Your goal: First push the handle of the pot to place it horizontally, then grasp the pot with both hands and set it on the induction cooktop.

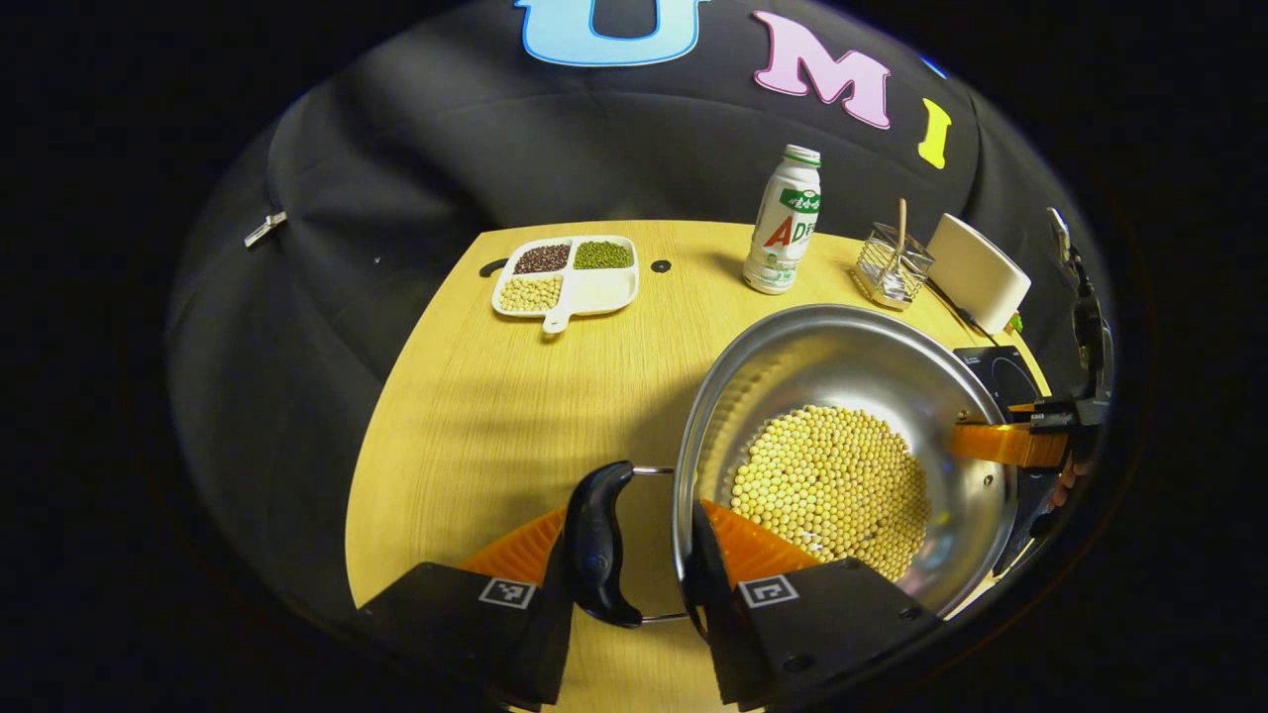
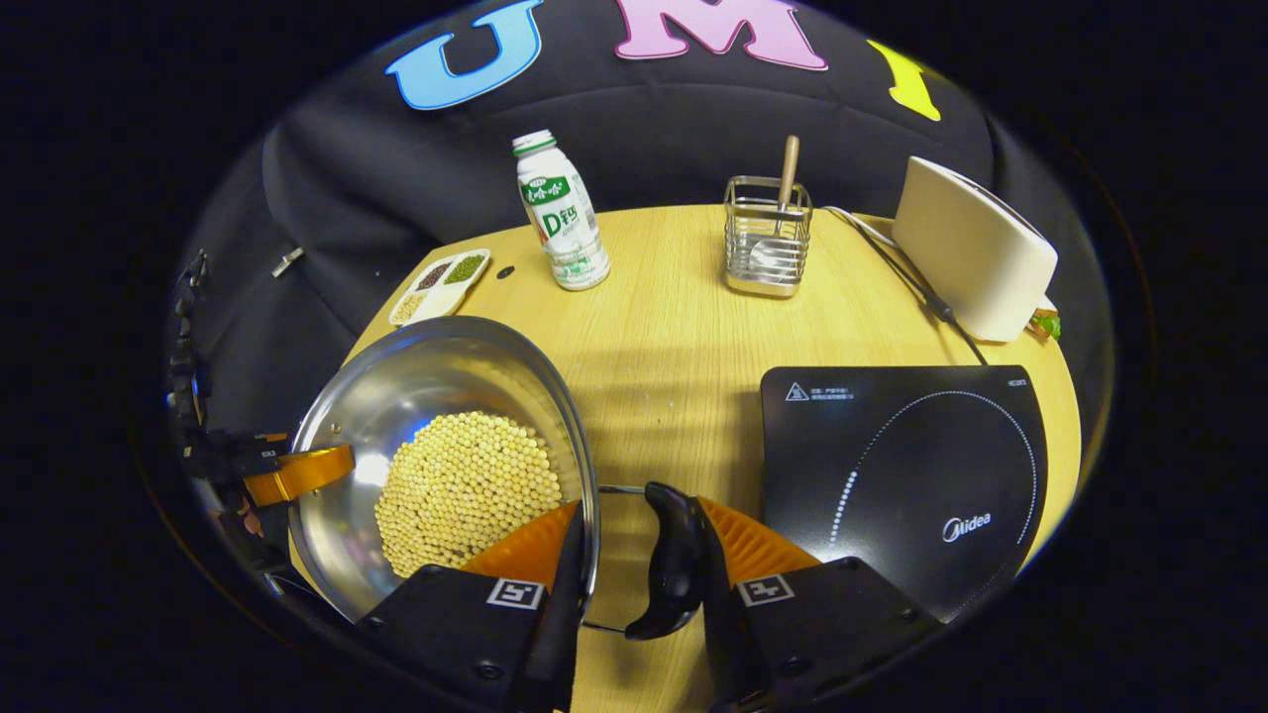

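A steel pot (image 1: 842, 366) holding yellow beans (image 1: 832, 485) sits above the wooden table (image 1: 495, 396), left of the black induction cooktop (image 2: 901, 485). My left gripper (image 1: 634, 525) is shut across the pot's near side, with one finger outside the black side handle (image 1: 594, 545) and the other inside the rim. My right gripper (image 2: 637, 515) holds the opposite side of the pot (image 2: 426, 376) the same way, pinching its black handle (image 2: 674, 555) against the rim. Each gripper appears across the pot in the other's view: right gripper (image 1: 981, 441), left gripper (image 2: 297, 473). I cannot tell whether the pot touches the table.
At the back stand a white drink bottle (image 2: 560, 213), a wire holder (image 2: 765, 243) with a wooden-handled utensil, and a white appliance (image 2: 976, 253) with a cable. A white divided tray (image 1: 570, 277) of beans lies at the far left.
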`<state>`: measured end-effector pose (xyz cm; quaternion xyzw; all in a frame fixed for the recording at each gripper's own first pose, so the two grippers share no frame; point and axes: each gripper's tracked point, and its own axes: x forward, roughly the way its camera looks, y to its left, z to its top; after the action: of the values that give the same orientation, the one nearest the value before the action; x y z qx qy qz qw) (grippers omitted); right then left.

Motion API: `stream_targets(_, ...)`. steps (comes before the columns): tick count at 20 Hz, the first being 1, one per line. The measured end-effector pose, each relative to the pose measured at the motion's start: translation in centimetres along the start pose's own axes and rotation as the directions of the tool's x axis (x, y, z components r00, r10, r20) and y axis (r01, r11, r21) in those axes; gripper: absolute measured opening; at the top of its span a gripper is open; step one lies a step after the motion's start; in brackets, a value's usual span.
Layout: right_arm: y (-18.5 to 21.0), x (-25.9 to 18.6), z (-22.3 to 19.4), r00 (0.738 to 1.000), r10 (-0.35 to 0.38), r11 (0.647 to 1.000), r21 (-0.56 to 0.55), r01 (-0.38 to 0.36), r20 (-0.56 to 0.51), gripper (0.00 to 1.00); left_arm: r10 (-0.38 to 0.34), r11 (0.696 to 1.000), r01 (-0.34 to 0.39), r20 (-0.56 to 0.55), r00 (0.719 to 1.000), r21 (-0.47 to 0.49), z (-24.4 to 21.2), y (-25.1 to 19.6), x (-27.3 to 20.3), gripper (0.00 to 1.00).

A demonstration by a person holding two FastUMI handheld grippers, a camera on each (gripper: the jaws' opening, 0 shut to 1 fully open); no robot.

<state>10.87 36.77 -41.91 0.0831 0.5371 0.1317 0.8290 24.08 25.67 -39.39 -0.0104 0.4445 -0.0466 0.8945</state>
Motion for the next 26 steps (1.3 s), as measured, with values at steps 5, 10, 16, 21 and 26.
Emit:
stream_targets(5, -1.8, -6.2, 0.7, 1.000, 0.023, 1.000, 0.008, -0.023, 0.019, 0.51, 0.018, 1.000, -0.018, 0.009, 1.000, 0.009, 0.9, -3.5, -5.9, 0.59)
stream_targets(10, -6.2, -11.2, 1.4, 0.999, 0.006, 1.000, 0.014, -0.006, 0.040, 0.55, -0.006, 1.000, 0.006, 0.019, 1.000, 0.018, 1.7, -9.1, -9.1, 0.59)
stream_targets(16, -11.8, -15.4, 2.1, 0.996, -0.034, 0.999, 0.025, 0.032, 0.082, 0.55, -0.051, 0.998, 0.050, 0.046, 0.998, 0.024, 2.8, -15.7, -10.8, 0.59)
stream_targets(21, -16.9, -17.2, 2.2, 0.993, -0.066, 0.997, 0.045, 0.062, 0.096, 0.51, -0.089, 0.996, 0.087, 0.036, 0.995, 0.036, 3.4, -21.3, -10.0, 0.59)
stream_targets(26, -22.1, -17.5, 2.6, 0.991, -0.108, 0.993, 0.056, 0.103, 0.085, 0.55, -0.129, 0.991, 0.128, 0.032, 0.991, 0.046, 4.3, -26.5, -7.8, 0.60)
